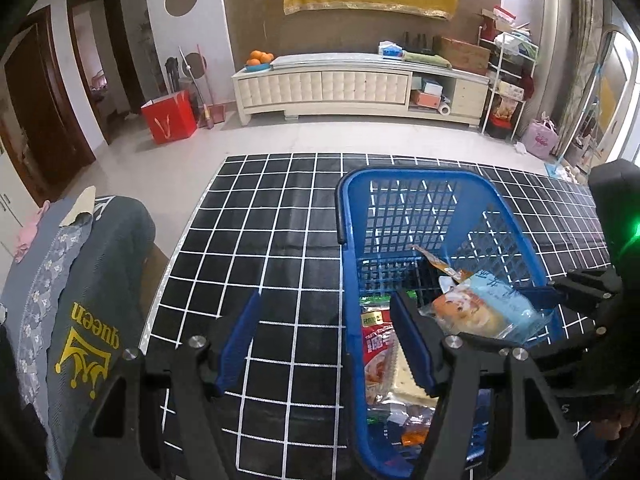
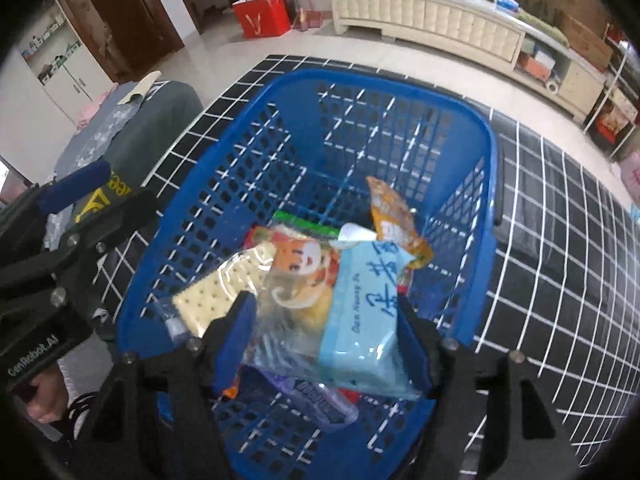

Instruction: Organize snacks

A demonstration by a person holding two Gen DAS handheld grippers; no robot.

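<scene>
Right gripper (image 2: 326,336) hangs over the blue basket (image 2: 460,120), jaws spread around the light-blue snack packet (image 2: 360,320), apparently not pinching. Release fully; lift clear without snagging the wrapper.

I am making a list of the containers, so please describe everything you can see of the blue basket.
The blue basket looks like moulded plastic, rectangular with rounded corners, a solid rim and lattice walls and floor. A dark handle lies folded along its rim. It stands upright on the black gridded mat. Several snack packets lie piled inside, among them a light blue packet, a cracker pack and an orange sachet. The right gripper reaches in over the pile.
</scene>
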